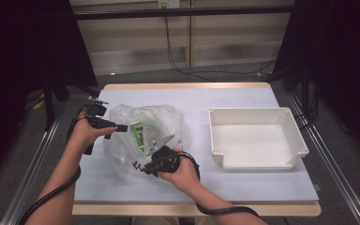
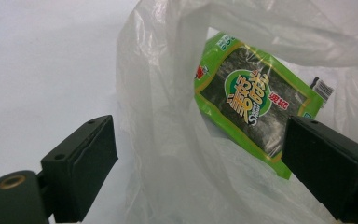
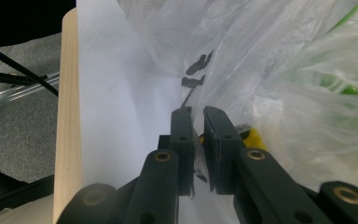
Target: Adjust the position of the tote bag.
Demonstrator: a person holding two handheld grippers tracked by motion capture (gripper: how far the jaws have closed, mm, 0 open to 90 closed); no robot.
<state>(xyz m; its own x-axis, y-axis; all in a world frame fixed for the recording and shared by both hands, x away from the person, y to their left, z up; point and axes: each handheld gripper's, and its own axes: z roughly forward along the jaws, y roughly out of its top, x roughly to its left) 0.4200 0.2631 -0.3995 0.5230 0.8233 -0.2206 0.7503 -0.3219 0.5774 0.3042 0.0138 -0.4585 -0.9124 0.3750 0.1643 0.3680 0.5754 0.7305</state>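
A clear plastic bag [image 1: 143, 136] lies on the table left of centre, with a green seaweed snack packet [image 1: 139, 136] inside it. In the left gripper view the packet [image 2: 251, 100] shows through the bag's mouth [image 2: 177, 116]. My left gripper [image 2: 200, 172] is open, jaws wide apart on either side of the bag's edge, at the bag's left side [image 1: 122, 127]. My right gripper [image 3: 198, 128] is shut on a fold of the bag's film [image 3: 223, 70] at the bag's near edge [image 1: 143, 166].
A white empty plastic bin [image 1: 255, 137] stands on the right half of the table. The table's pale surface [image 1: 187, 183] has a wooden rim, seen close by in the right gripper view [image 3: 67, 116]. Metal rails run along both table sides.
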